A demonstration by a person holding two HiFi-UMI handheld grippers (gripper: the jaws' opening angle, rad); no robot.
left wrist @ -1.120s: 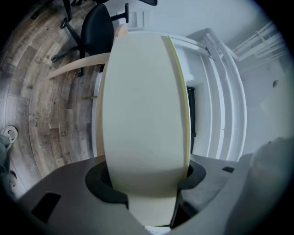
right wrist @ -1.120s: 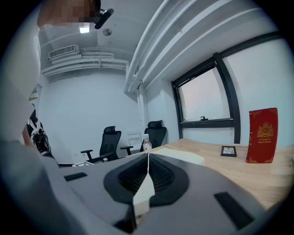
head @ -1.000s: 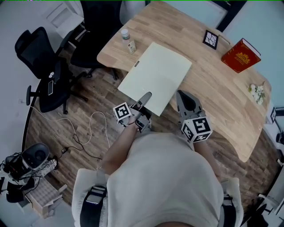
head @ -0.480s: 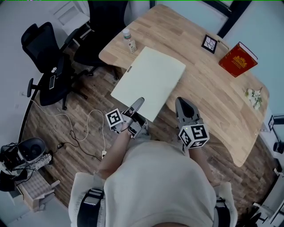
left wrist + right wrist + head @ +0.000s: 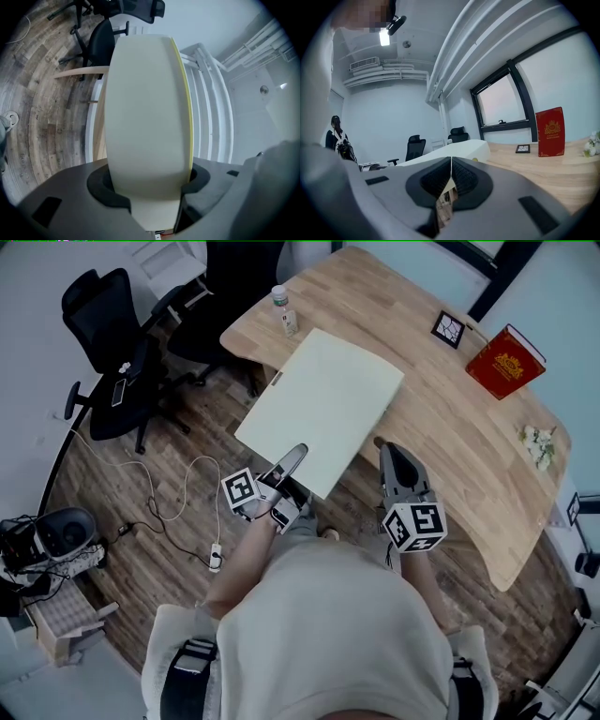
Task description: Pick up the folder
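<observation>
The folder (image 5: 323,409) is a large cream-coloured board with a yellow edge. It lies slanted, its far half over the wooden table (image 5: 450,418) and its near end out over the floor. My left gripper (image 5: 295,457) is shut on that near end. In the left gripper view the folder (image 5: 145,117) fills the gap between the pads, and the left gripper (image 5: 147,180) clamps it from both sides. My right gripper (image 5: 394,460) hovers at the table's near edge, to the right of the folder, not touching it. The right gripper (image 5: 451,161) has its jaws shut with nothing between them, and the folder (image 5: 454,150) shows beyond them.
On the table stand a red book (image 5: 506,362), a small black-patterned frame (image 5: 447,329), a bottle (image 5: 284,307) near the folder's far corner and white flowers (image 5: 539,446). Black office chairs (image 5: 112,343) stand to the left, and a cable (image 5: 178,502) lies on the wood floor.
My left gripper has drawn the folder back and up, so more of it overhangs the table edge. The right gripper has shifted along the table edge, still shut.
</observation>
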